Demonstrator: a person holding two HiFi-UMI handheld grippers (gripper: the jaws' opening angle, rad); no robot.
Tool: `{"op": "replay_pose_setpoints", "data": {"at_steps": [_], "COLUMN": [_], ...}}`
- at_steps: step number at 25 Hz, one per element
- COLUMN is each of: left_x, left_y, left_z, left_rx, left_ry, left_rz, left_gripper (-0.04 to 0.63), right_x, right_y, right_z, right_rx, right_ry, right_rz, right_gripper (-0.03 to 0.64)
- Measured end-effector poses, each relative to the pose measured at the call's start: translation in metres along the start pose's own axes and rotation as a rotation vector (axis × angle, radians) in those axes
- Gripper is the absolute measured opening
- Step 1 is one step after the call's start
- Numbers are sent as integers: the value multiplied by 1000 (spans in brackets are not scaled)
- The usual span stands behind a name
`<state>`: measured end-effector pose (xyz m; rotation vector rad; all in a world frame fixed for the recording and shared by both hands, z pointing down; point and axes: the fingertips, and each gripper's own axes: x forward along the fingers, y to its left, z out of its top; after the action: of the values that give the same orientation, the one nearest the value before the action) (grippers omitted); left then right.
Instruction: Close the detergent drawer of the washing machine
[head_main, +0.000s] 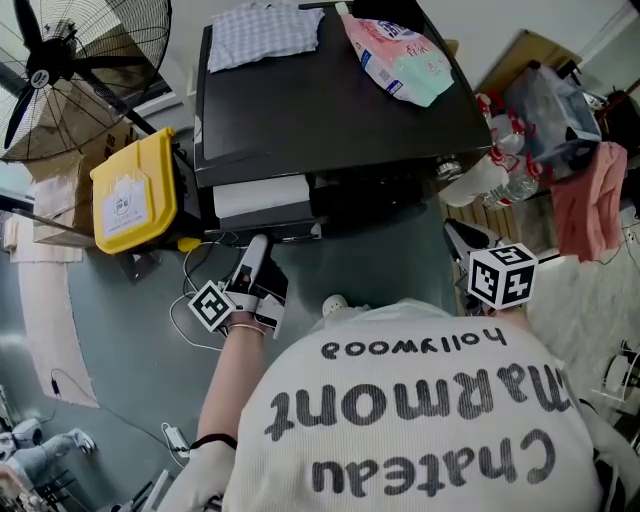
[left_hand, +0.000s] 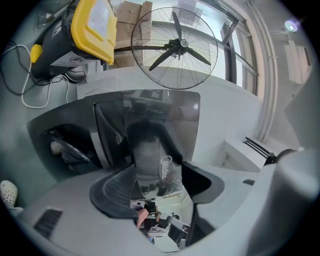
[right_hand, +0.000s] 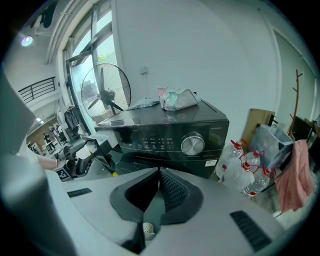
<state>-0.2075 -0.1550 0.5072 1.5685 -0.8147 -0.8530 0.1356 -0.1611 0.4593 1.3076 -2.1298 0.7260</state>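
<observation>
The black washing machine (head_main: 330, 110) stands ahead of me, and its pale detergent drawer (head_main: 262, 196) sticks out of the front at the left. My left gripper (head_main: 256, 245) points level at the drawer's glossy dark front (left_hand: 150, 145). In the left gripper view its jaws (left_hand: 157, 187) stand apart, with the panel close ahead and filling the gap; whether they touch it I cannot tell. My right gripper (head_main: 458, 240) hangs off to the right of the machine and tilts down. Its jaws (right_hand: 159, 175) meet at the tips with nothing between them. The right gripper view shows the left gripper (right_hand: 80, 156) at the drawer.
A yellow bin (head_main: 135, 190) and a standing fan (head_main: 60, 60) are at the left, with cables (head_main: 195, 300) on the floor below the drawer. Water bottles (head_main: 500, 180) and a pink cloth (head_main: 590, 200) crowd the right. A checked cloth (head_main: 265, 35) and a packet (head_main: 400, 55) lie on the machine.
</observation>
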Motion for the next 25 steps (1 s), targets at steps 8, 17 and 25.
{"op": "replay_pose_setpoints", "data": {"at_steps": [8, 17, 25], "left_x": [6, 14, 21], "left_y": [3, 4, 5], "left_z": [6, 12, 17], "left_rx": [0, 4, 1], "left_ry": [-11, -25, -33], "left_rz": [5, 5, -5], "left_gripper": [287, 287, 287], "right_x": [2, 0, -1], "right_y": [-3, -8, -12], "right_z": [1, 2, 2], "right_rx": [6, 13, 24], "right_ry": [-2, -10, -13], "right_rz": [-6, -22, -37], "right_gripper": [31, 31, 31]}}
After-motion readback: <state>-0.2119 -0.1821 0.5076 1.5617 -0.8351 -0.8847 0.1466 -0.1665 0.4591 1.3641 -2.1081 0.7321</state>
